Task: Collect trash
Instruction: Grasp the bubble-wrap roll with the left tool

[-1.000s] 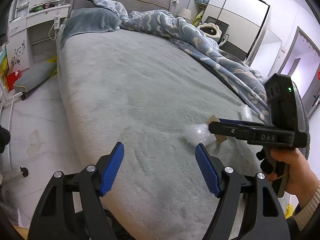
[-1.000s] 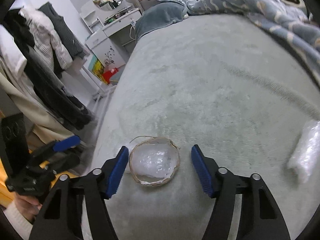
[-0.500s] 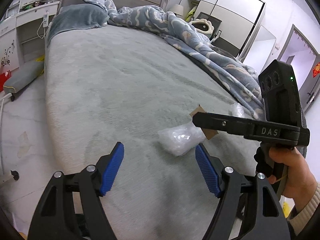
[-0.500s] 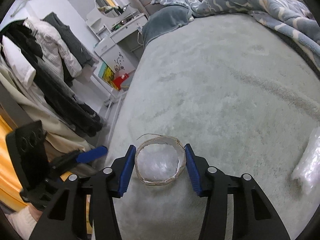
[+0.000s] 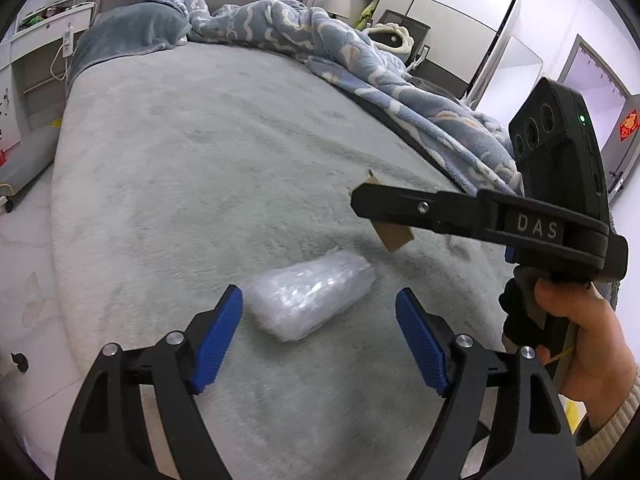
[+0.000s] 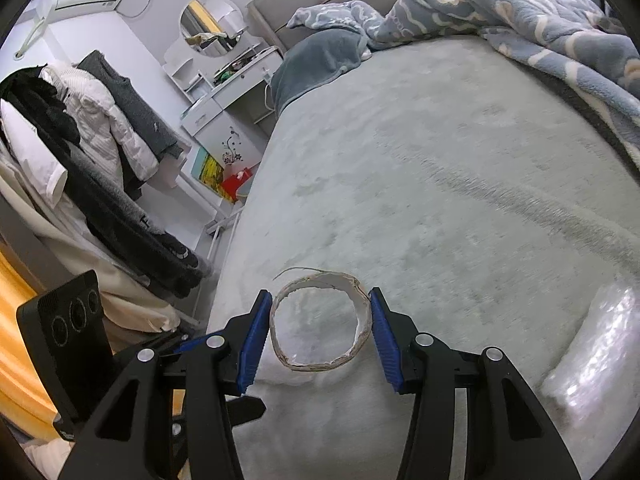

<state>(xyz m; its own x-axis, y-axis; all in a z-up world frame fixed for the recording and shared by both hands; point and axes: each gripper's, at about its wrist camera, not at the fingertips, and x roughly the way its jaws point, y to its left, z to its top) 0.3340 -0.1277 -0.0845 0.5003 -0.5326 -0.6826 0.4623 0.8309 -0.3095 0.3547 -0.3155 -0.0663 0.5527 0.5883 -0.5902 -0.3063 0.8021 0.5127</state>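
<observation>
Trash here means two pieces: a flattened ring of grey-brown cardboard (image 6: pixel 319 322) clamped between the blue pads of the right gripper (image 6: pixel 318 334), and a crumpled clear plastic wrapper (image 5: pixel 310 296) lying on the grey plush bed (image 5: pixel 192 152). That gripper's jaws closed within the past second and now press the ring's left and right sides, so the hoop stands open toward the camera, lifted just clear of the bedspread, probably so it can be carried off. The left gripper (image 5: pixel 320 340) stands open, its jaws having just been widening, with the wrapper just ahead of and between the pads but untouched; the spread looks chosen to straddle it. The wrapper's long axis runs diagonally, from its near end by the left pad up to its far end toward the right. Beyond, a blue patterned blanket (image 5: pixel 360 52) is bunched along the far side.
</observation>
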